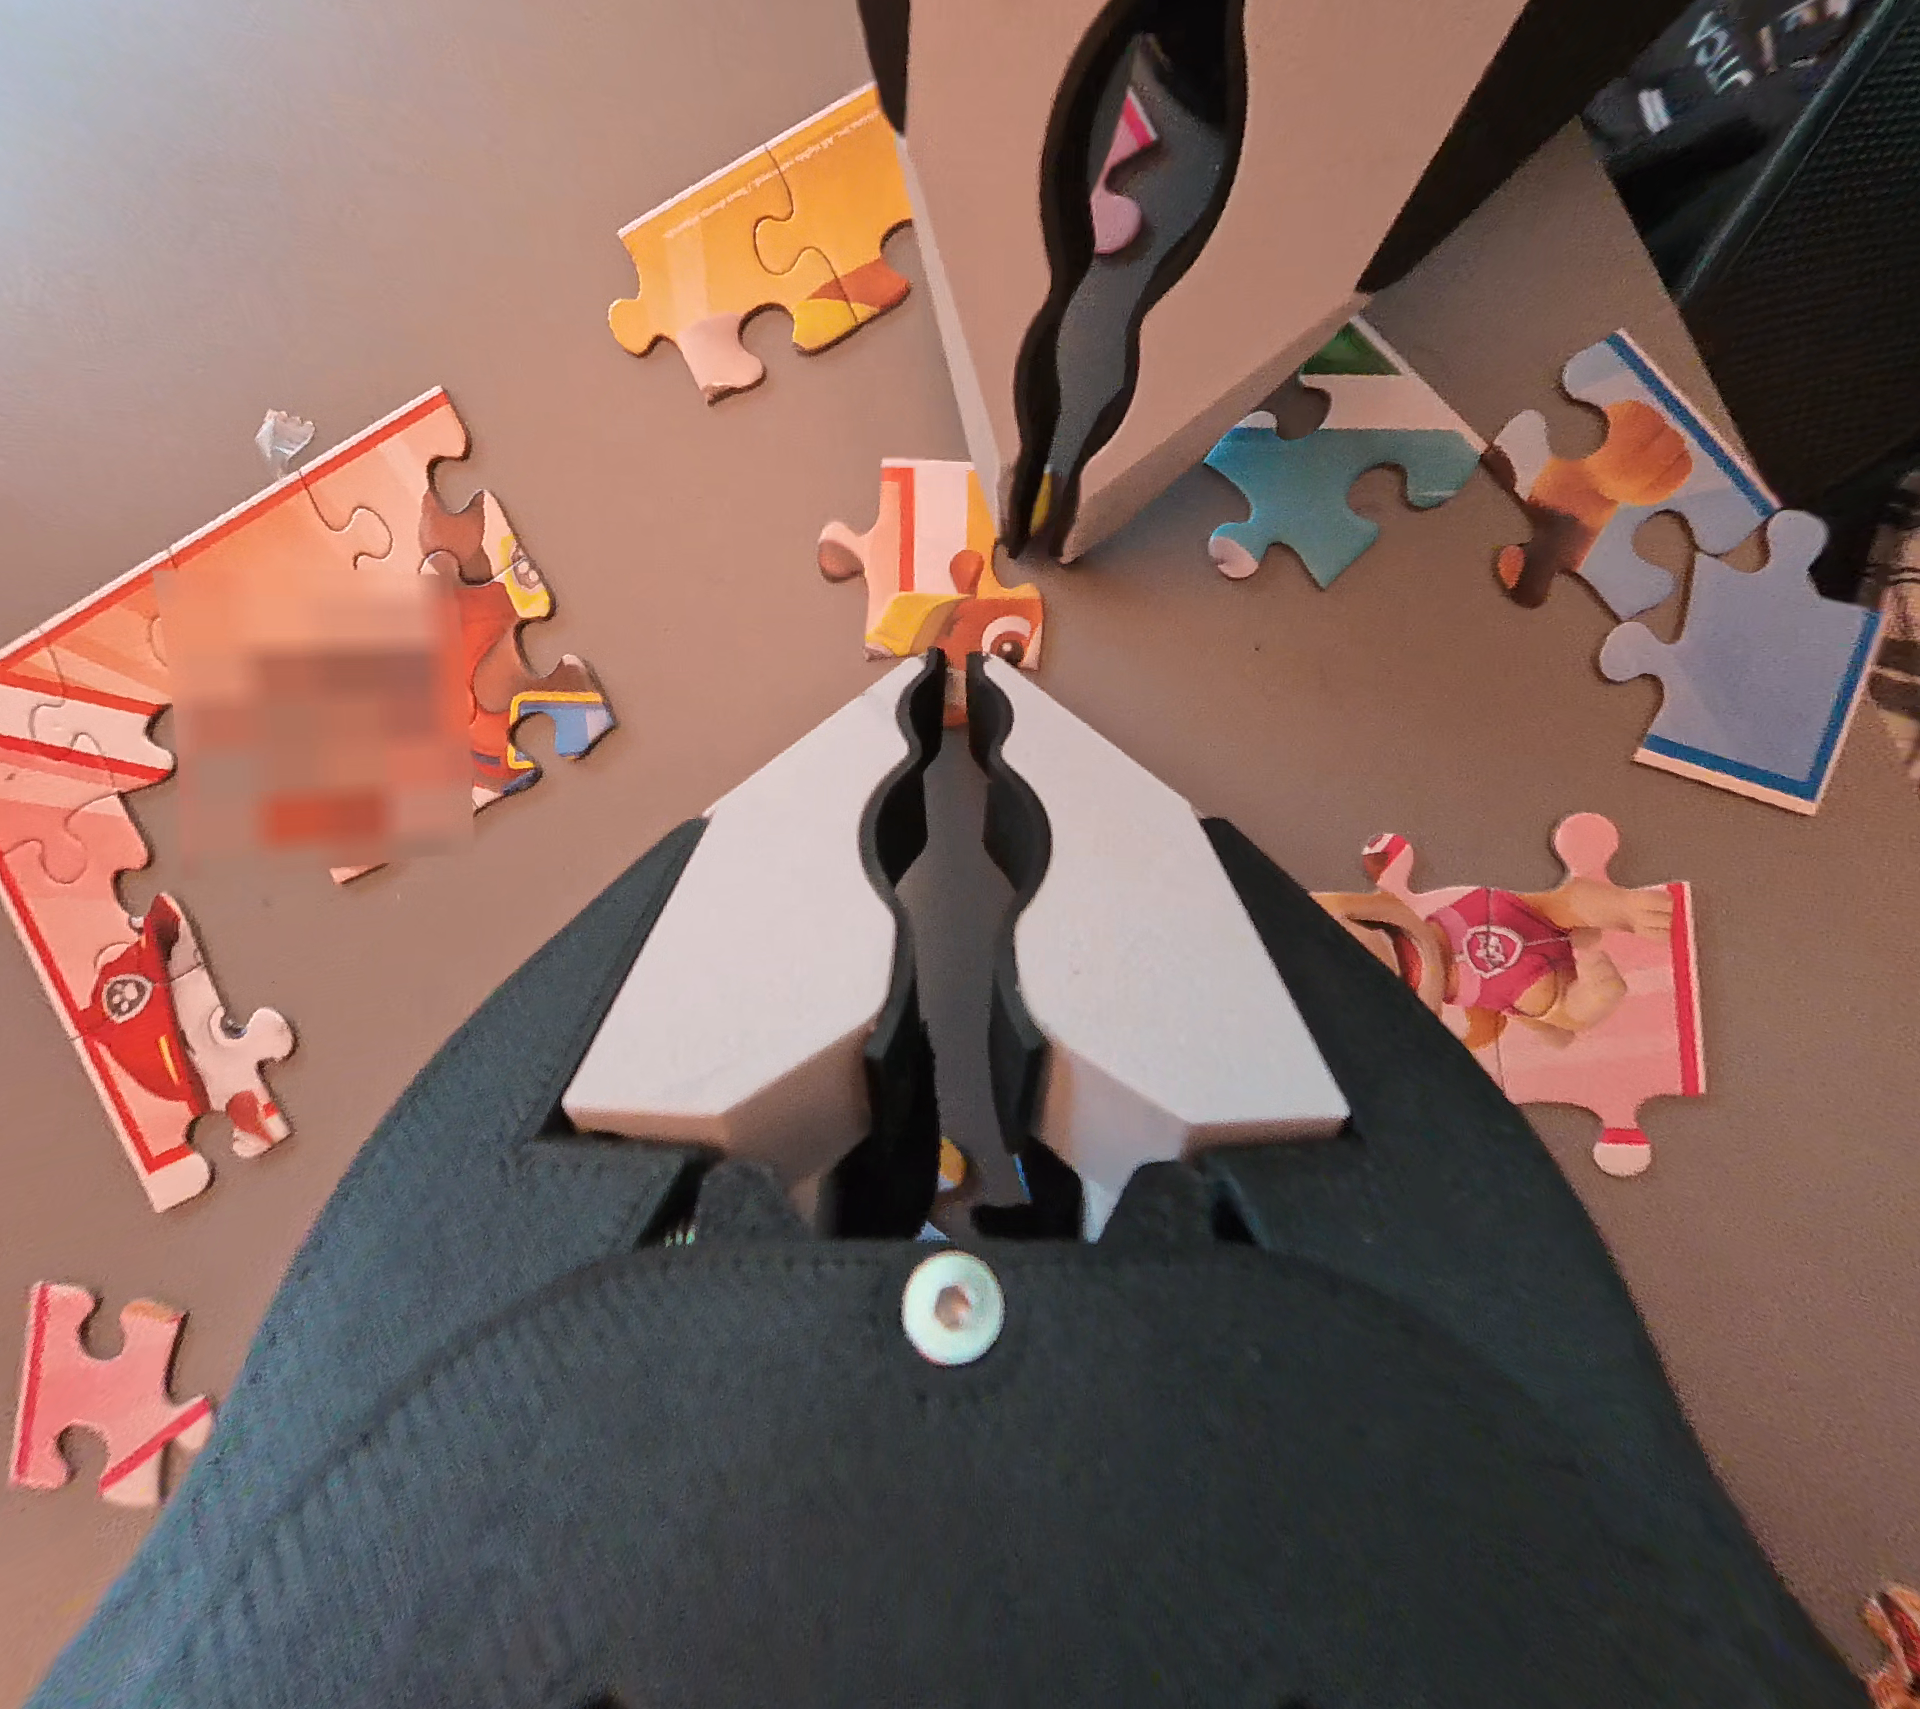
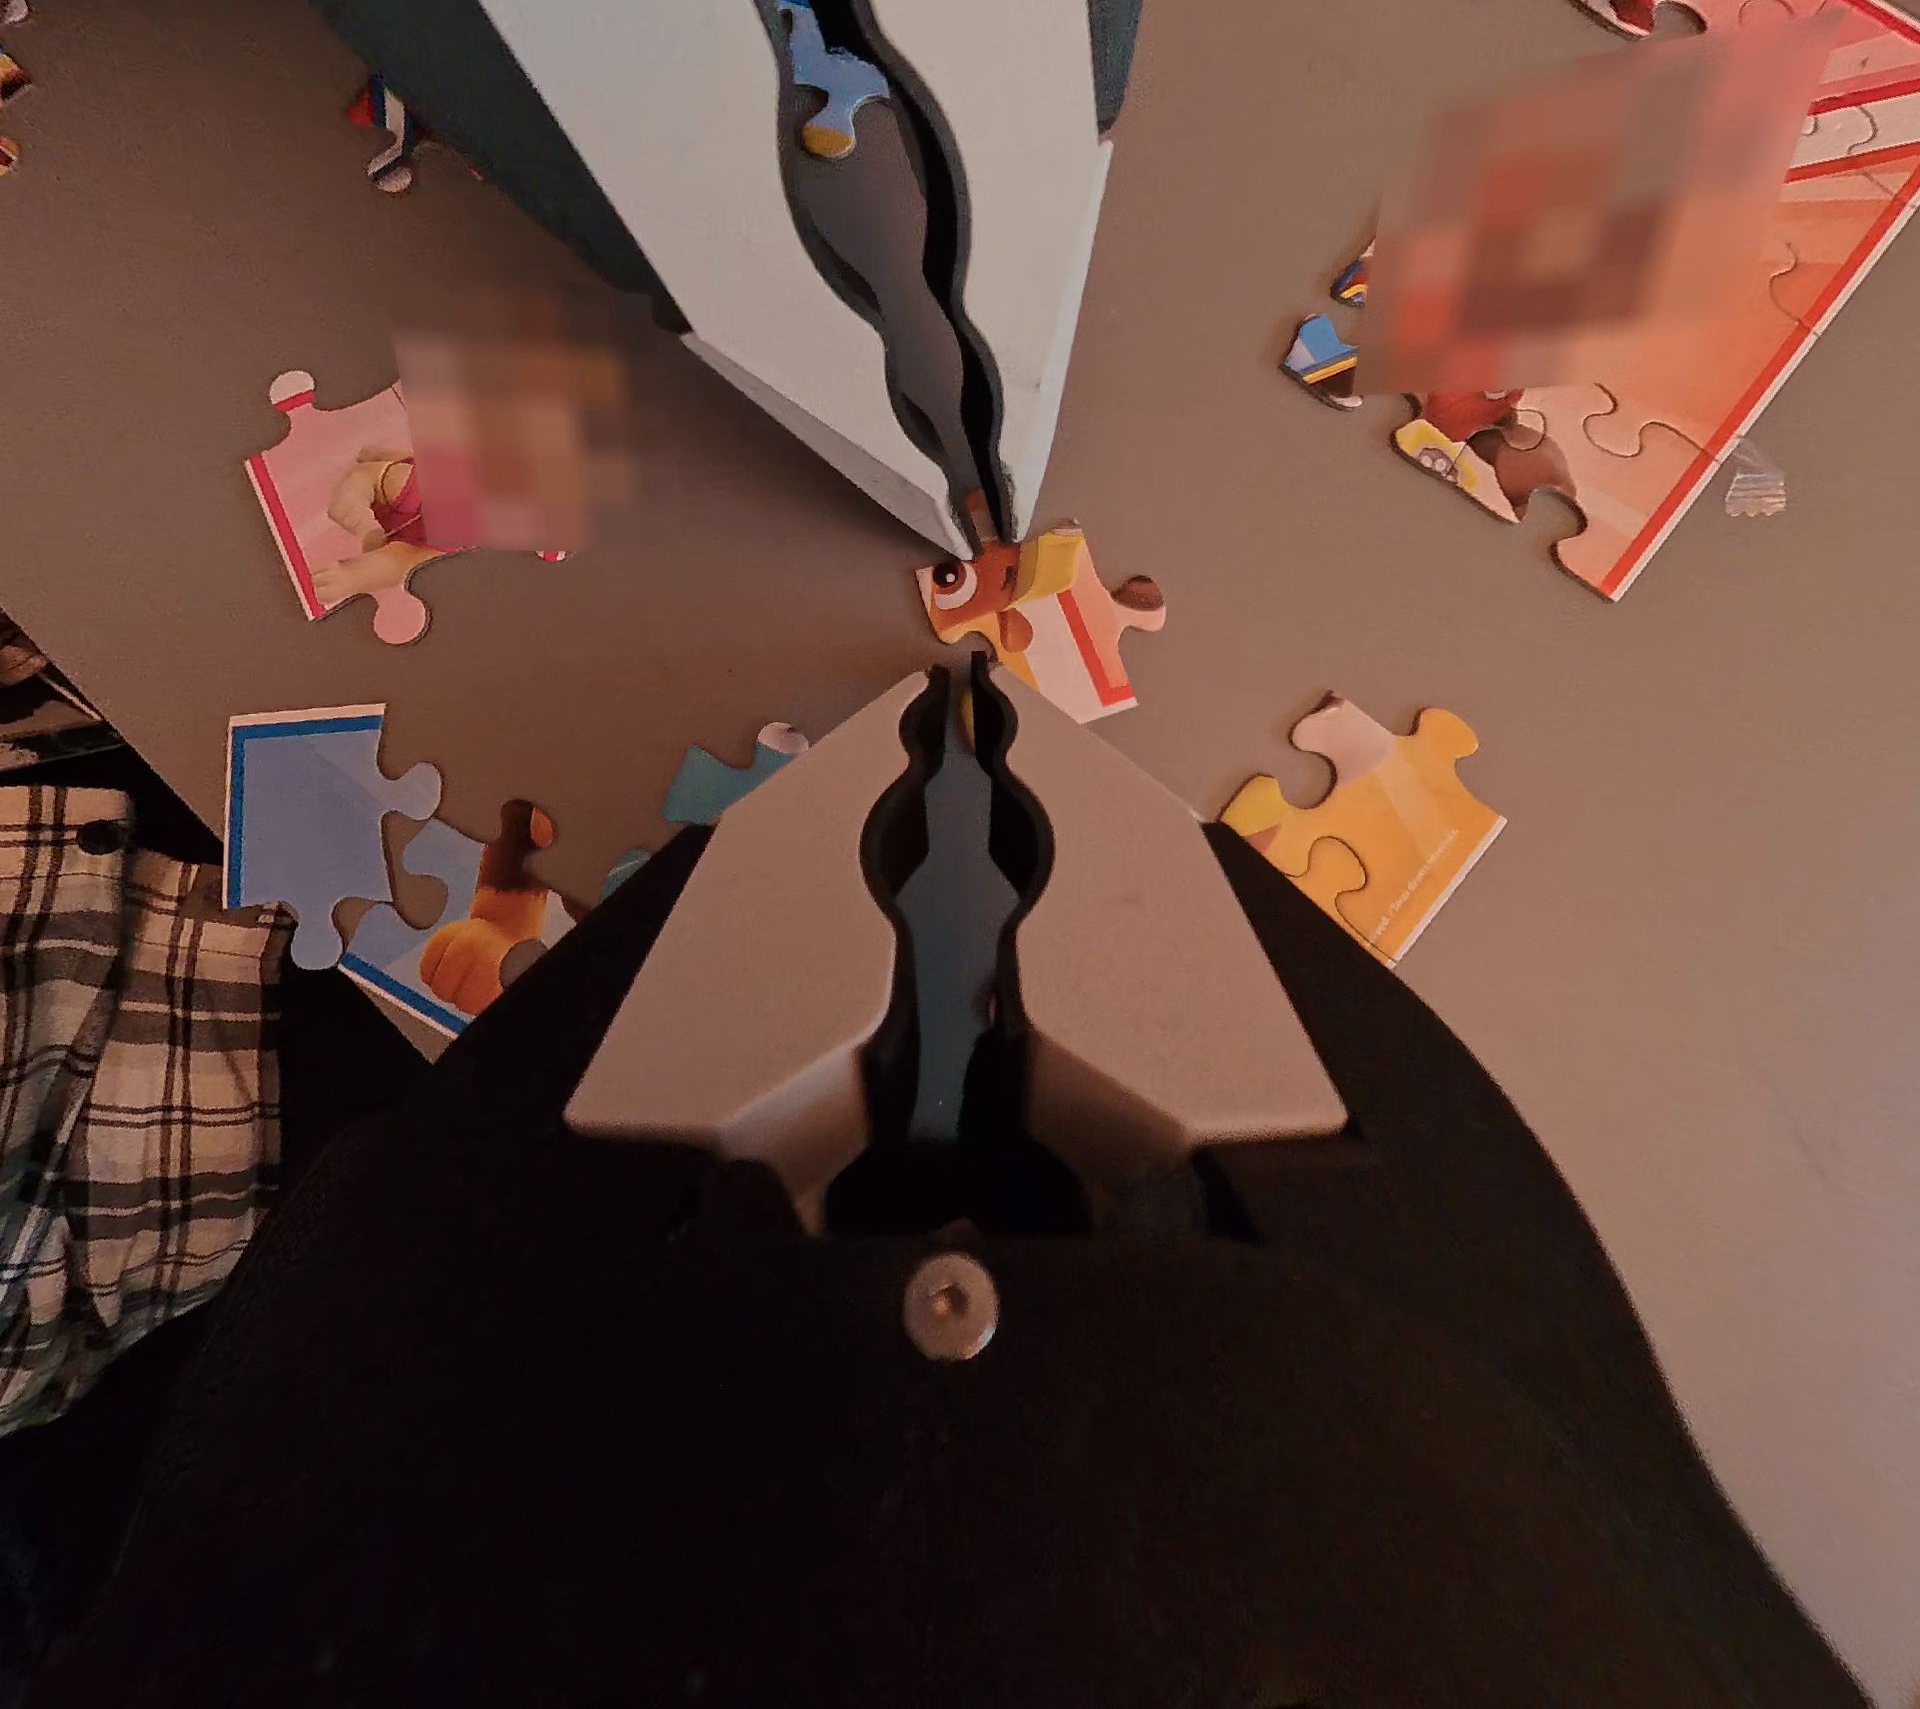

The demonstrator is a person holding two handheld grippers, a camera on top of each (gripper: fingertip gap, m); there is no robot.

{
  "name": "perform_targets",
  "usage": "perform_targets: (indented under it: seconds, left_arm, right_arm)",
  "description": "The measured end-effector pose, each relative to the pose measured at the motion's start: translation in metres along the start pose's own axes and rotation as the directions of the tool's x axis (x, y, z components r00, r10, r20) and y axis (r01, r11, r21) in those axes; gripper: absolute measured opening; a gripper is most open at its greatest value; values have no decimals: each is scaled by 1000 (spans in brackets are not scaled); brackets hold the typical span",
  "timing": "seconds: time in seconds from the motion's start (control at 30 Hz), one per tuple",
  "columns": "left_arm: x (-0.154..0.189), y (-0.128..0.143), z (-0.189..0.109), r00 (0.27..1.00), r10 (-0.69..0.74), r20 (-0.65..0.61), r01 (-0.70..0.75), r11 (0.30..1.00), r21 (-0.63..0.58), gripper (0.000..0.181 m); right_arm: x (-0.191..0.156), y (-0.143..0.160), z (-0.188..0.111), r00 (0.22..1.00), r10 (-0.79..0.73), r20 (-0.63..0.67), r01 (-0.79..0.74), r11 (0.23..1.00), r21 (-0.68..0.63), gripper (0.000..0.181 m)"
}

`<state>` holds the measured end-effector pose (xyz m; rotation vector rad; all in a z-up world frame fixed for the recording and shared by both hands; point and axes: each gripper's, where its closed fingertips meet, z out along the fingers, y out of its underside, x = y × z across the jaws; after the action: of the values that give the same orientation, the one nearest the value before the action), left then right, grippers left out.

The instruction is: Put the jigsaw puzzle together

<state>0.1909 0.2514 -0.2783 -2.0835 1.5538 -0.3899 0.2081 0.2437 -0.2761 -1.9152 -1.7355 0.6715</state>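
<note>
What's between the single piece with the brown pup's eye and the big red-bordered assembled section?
Nothing visible. Bare brown table lies between the loose pup-eye piece and the red-bordered assembled section. The left gripper and right gripper both sit at the piece's edges, on other sides.

Left gripper [image 1: 956, 672] and right gripper [image 2: 961, 677], both nearly closed, meet tip-to-tip.

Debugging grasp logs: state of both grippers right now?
Left gripper: closed, tips on the edge of the loose puzzle piece; grip unclear.
Right gripper: closed, tips at the same piece's opposite edge; grip unclear.
</note>
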Motion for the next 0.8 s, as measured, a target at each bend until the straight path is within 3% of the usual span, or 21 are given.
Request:
perform_targets:
  seconds: [0.4,0.8]
  left_arm:
    - [2,2,-2,967,174,188,-166,984,-59,2]
    - [2,4,-5,937,232,262,-222,973,-66,0]
  right_arm:
    - [22,4,-11,992,39,-124,-35,999,31,29]
    - [27,7,-13,989,41,-139,-37,999,33,31]
